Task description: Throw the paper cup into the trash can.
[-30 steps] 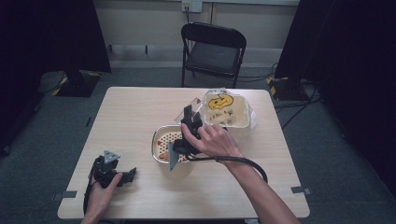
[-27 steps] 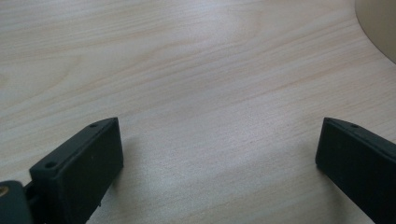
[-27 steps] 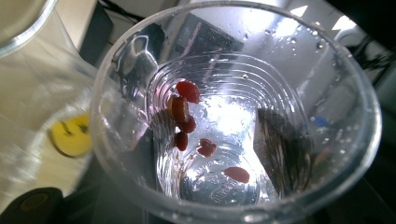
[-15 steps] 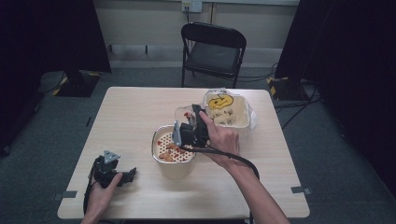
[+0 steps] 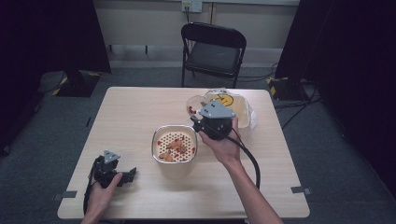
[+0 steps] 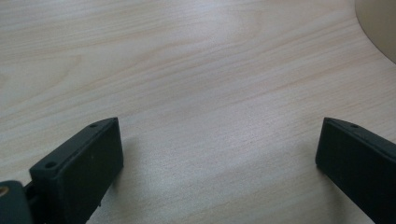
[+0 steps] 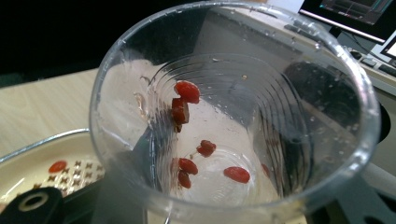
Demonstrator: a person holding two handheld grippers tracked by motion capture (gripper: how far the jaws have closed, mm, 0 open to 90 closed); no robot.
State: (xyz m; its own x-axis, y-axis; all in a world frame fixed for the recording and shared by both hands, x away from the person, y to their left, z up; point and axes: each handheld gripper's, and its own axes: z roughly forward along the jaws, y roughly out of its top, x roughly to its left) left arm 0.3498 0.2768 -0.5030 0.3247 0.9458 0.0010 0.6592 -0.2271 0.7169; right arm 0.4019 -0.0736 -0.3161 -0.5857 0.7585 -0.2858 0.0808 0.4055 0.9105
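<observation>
My right gripper [image 5: 201, 116] is shut on a clear plastic cup [image 5: 192, 103], held tilted just behind and to the right of a cream bowl [image 5: 174, 167] with a perforated strainer insert. In the right gripper view the cup [image 7: 299, 196] has several wet red berries [image 7: 187, 91] stuck to its inner wall and bottom. The strainer [image 7: 28, 163] sits below left with a berry on it. More red and orange pieces lie in the strainer [image 5: 173, 145]. My left gripper [image 5: 128, 175] rests open on the table near the front left corner, its jaws [image 6: 219, 158] wide apart over bare wood.
A clear plastic container [image 5: 238, 109] with a yellow smiley face stands at the back right, just behind the cup. A black folding chair [image 5: 212, 46] stands beyond the table's far edge. A cable trails from the right gripper along the forearm.
The right gripper has lifted the cup out of its tipped pose over the strainer and carried it right and back, toward the smiley container. The left gripper has stayed put.
</observation>
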